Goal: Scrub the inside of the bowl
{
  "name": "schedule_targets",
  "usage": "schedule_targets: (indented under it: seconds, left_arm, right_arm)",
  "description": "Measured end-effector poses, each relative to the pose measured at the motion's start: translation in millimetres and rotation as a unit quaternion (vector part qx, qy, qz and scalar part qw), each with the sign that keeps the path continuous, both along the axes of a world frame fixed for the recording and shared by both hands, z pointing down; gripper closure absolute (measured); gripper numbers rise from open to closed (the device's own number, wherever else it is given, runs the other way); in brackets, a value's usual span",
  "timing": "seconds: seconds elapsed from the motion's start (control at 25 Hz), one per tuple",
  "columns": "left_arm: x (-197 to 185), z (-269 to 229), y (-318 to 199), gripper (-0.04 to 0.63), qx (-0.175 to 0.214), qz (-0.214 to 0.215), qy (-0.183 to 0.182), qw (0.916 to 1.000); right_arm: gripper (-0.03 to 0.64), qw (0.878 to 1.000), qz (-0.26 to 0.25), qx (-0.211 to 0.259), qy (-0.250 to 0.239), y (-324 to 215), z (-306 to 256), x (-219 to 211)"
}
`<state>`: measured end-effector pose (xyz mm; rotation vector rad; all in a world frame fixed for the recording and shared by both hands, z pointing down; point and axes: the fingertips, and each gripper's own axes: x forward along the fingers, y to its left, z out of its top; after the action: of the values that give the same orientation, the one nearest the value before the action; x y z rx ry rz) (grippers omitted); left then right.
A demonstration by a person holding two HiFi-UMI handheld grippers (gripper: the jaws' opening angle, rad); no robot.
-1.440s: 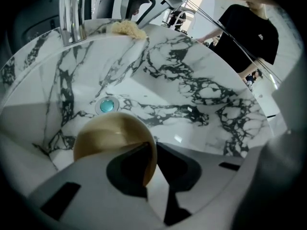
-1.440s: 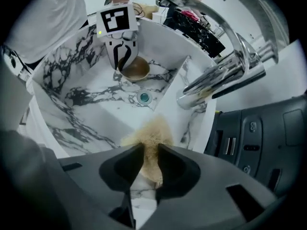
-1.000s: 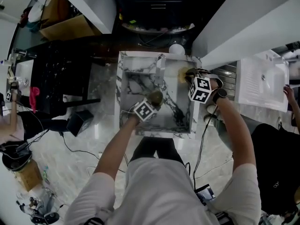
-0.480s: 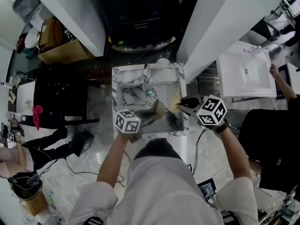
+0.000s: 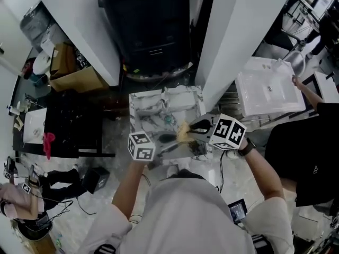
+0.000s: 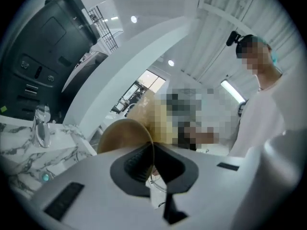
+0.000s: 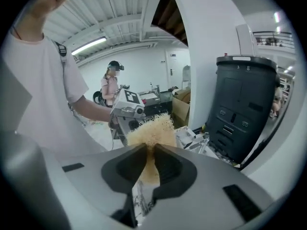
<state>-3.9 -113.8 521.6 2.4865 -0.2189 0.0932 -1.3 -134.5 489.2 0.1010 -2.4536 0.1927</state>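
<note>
Two grippers, one bowl, one scrubber, one sink, one bin. Left of centre in the head view, the left gripper (image 6: 152, 164) is clamped on the rim of the bowl (image 6: 120, 135). The bowl is a thin-walled, smooth, tan round shell, held up over the near edge of the white, grey-veined marble sink (image 5: 135, 110). Just right of it, mid-frame, is the scrubber (image 7: 152, 128), a pale yellow, bristly, fibrous tuft. The right gripper (image 7: 148, 161) pinches it, and its jaws have just eased slightly wider around it. In the upper middle stands the dark, boxy plastic bin (image 5: 151, 25).
</note>
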Motion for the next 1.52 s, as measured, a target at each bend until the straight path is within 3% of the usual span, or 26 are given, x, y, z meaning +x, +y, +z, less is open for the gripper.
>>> schedule_targets:
  seconds: [0.28, 0.48, 0.6, 0.72, 0.84, 0.96, 1.16, 1.28, 1.52]
  left_arm:
    - [-6, -35, 22, 0.575, 0.022, 0.025, 0.049, 0.9982]
    - [-10, -68, 24, 0.575, 0.016, 0.018, 0.125, 0.9918]
    - [-15, -88, 16, 0.575, -0.003, 0.0, 0.192, 0.9814]
    - [-25, -110, -1, 0.574, -0.022, -0.033, 0.265, 0.9635]
    - [-40, -123, -25, 0.575, -0.025, -0.085, 0.304, 0.9485]
    - [-44, -124, -47, 0.575, -0.017, -0.132, 0.288, 0.9482]
    - [-42, -110, -72, 0.575, 0.002, -0.172, 0.226, 0.9589]
    - [-37, -90, -74, 0.575, 0.007, -0.171, 0.174, 0.9697]
    - [-24, -64, -60, 0.575, 0.008, -0.146, 0.112, 0.9829]
  right_arm:
    - [0.562, 0.998, 0.054, -0.028, -0.012, -42, -5, 14]
    - [0.565, 0.995, 0.074, -0.069, -0.021, -56, 8, 24]
    - [0.565, 0.989, 0.087, -0.105, -0.054, -57, 17, 27]
    - [0.566, 0.98, 0.091, -0.147, -0.094, -49, 20, 28]
    - [0.566, 0.974, 0.079, -0.168, -0.126, -32, 19, 20]
    - [0.566, 0.971, 0.078, -0.162, -0.155, -18, 9, 10]
    - [0.566, 0.977, 0.076, -0.117, -0.161, -13, -16, 2]
    - [0.566, 0.978, 0.073, -0.099, -0.17, -14, -32, 2]
    - [0.566, 0.98, 0.074, -0.061, -0.177, -26, -60, 5]
